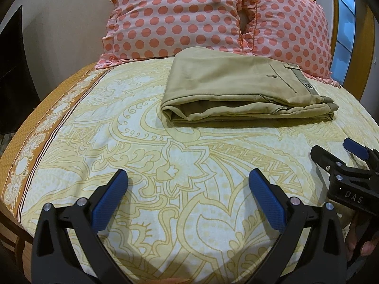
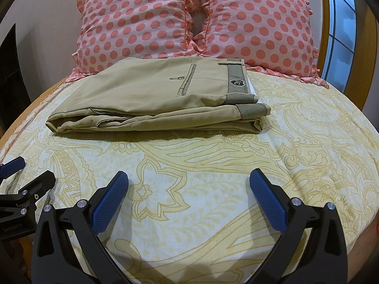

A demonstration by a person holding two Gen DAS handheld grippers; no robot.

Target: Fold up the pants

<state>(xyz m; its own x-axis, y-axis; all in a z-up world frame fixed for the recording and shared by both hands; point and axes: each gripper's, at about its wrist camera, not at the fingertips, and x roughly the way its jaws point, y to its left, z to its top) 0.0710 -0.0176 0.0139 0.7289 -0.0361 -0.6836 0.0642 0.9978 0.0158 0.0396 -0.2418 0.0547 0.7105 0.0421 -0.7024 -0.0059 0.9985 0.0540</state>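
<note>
Khaki pants (image 1: 236, 87) lie folded into a compact stack on the bed, waistband to the right, just in front of the pillows; they also show in the right wrist view (image 2: 154, 99). My left gripper (image 1: 188, 177) is open and empty, well short of the pants, above the bedsheet. My right gripper (image 2: 188, 177) is open and empty too, also short of the pants. The right gripper shows at the right edge of the left wrist view (image 1: 341, 153), and the left gripper shows at the left edge of the right wrist view (image 2: 26, 170).
The bed carries a yellow patterned sheet (image 1: 165, 165) with an orange border on the left (image 1: 35, 146). Two pink polka-dot pillows (image 2: 142, 19) (image 2: 260, 23) lean against the wooden headboard (image 2: 369, 47). A window (image 2: 341, 23) is at the right.
</note>
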